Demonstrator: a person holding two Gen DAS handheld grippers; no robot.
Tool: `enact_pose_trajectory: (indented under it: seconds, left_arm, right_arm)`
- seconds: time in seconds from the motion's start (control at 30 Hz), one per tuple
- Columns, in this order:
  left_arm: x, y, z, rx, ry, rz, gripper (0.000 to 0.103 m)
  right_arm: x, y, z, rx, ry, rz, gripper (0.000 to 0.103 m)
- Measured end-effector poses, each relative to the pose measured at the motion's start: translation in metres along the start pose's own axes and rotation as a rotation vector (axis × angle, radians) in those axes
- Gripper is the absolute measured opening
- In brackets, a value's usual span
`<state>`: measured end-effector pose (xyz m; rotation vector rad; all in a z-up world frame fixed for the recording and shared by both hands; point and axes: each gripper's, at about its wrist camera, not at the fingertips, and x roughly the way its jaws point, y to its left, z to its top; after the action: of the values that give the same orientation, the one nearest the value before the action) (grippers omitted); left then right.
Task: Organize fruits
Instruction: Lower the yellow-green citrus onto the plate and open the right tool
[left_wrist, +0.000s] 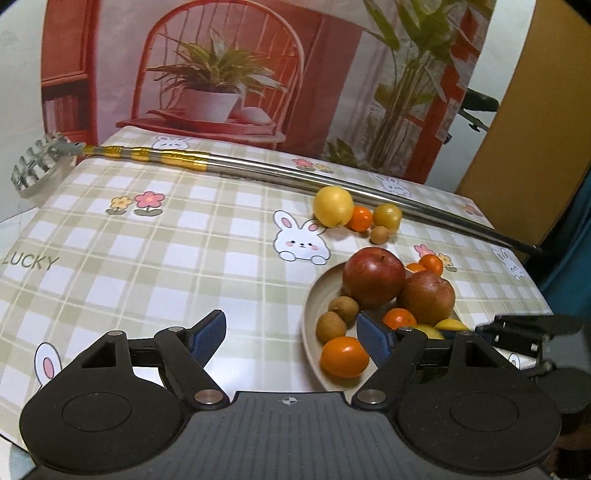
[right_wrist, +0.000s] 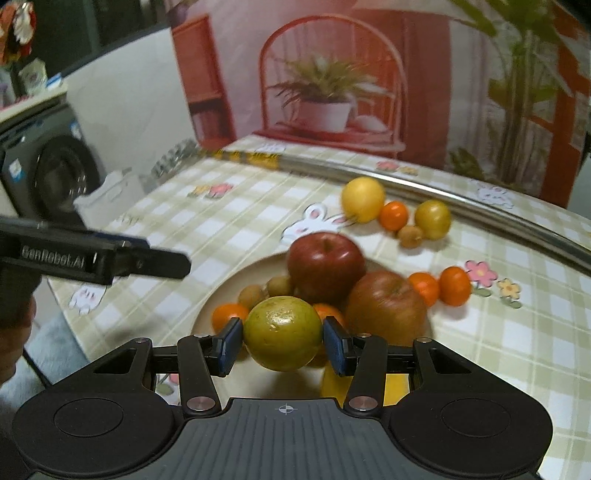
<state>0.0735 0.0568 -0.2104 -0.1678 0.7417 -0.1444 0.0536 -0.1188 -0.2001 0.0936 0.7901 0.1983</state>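
A beige plate holds two red apples, small oranges and brown longans. My right gripper is shut on a green-yellow round fruit, held above the plate's near side. My left gripper is open and empty, low at the plate's left edge; it also shows in the right wrist view. A yellow lemon, an orange, a yellow-green fruit and a longan lie loose on the cloth beyond the plate.
A long metal rod with a gold grip lies across the far side of the checked tablecloth. Two small oranges lie right of the plate. A printed backdrop stands behind the table. A dark appliance is at left.
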Motion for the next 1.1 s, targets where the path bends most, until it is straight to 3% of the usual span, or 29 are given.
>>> enact_pose_trajectory:
  seconds: [0.27, 0.53, 0.8, 1.1]
  left_arm:
    - [-0.003, 0.012, -0.005, -0.028, -0.013, 0.004, 0.08]
    - [-0.003, 0.016, -0.009, -0.037, -0.018, 0.002, 0.08]
    - [-0.006, 0.011, -0.013, -0.029, -0.021, 0.026, 0.08]
    - [-0.019, 0.014, -0.021, -0.077, -0.007, -0.016, 0.08]
  right_arm:
    - [0.014, 0.021, -0.011, -0.055, 0.082, 0.037, 0.044]
    - [0.022, 0.029, -0.013, -0.079, 0.11, 0.054, 0.044]
    - [0.02, 0.029, -0.012, -0.084, 0.088, 0.071, 0.047]
    - [0.003, 0.023, -0.008, -0.059, -0.005, 0.037, 0.055]
